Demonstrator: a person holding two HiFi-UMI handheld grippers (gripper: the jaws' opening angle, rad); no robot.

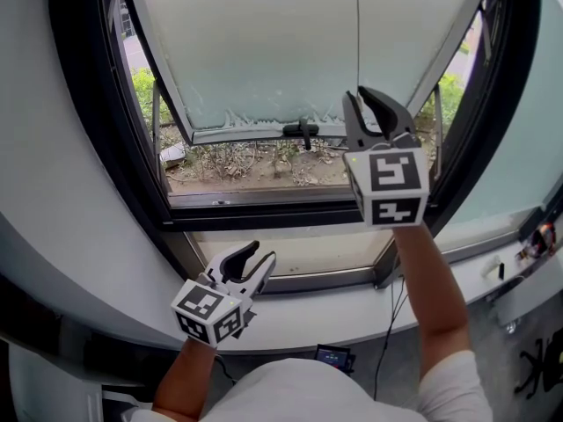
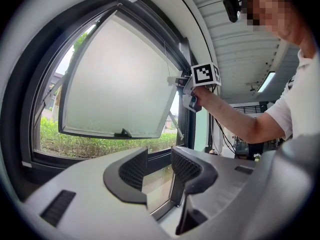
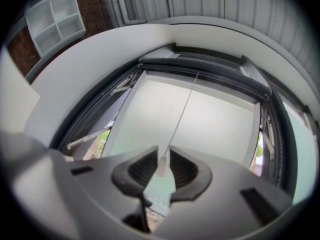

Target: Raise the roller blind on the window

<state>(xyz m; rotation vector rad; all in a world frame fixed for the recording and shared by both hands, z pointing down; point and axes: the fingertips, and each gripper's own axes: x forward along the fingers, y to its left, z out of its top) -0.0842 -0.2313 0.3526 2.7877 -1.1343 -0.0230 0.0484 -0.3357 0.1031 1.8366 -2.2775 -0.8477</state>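
right tongs [image 1: 356, 95] up around 1 o'clock, pinched on the end of the blind cord [image 1: 357, 25], cord dropping from 12 across the frosted window [image 1: 264, 51], left tongs [image 1: 262, 253] down at 7, wide open, nothing in them

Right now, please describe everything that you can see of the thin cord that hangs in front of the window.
The pull cord is a thin, pale string, straight and seemingly taut. It runs down from the top of the window frame, in front of the frosted pane. Its lower end carries a small whitish end piece. This sits between the jaw tips of the right gripper, which look closed on it. Nothing else touches it.
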